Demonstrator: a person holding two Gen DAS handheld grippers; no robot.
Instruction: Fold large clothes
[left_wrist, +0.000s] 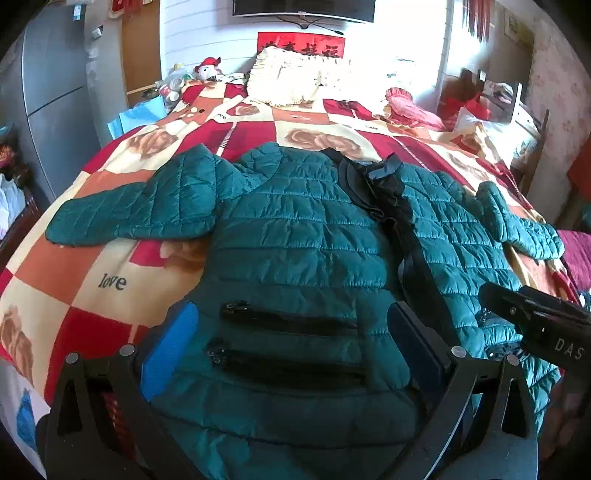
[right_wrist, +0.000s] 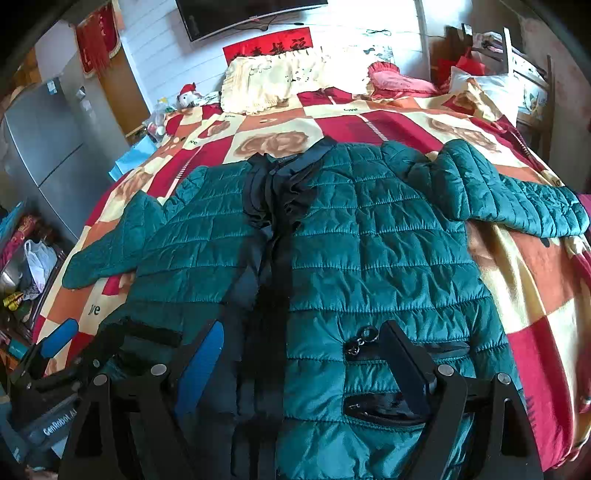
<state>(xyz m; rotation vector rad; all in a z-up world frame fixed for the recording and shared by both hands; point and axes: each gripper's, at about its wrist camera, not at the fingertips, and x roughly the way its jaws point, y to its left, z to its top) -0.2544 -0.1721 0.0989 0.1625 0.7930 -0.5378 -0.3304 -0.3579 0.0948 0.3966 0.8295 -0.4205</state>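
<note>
A teal quilted puffer jacket (left_wrist: 303, 236) lies spread front-up on the bed, both sleeves out to the sides, black zip placket down the middle; it also shows in the right wrist view (right_wrist: 369, 258). My left gripper (left_wrist: 291, 339) is open, its jaws wide apart over the jacket's left hem by two black zip pockets (left_wrist: 288, 343). My right gripper (right_wrist: 306, 354) is open over the right hem, next to the placket and a zip pull (right_wrist: 360, 341). The right gripper's body shows in the left wrist view (left_wrist: 543, 325); the left gripper shows at the right view's lower left (right_wrist: 59, 343).
The bed has a red, orange and cream checked cover (left_wrist: 110, 266). Cream pillow (left_wrist: 295, 79) and pink pillow (left_wrist: 410, 107) lie at the head. A grey fridge (left_wrist: 48, 85) stands left. A chair with clutter (right_wrist: 498, 74) stands right of the bed.
</note>
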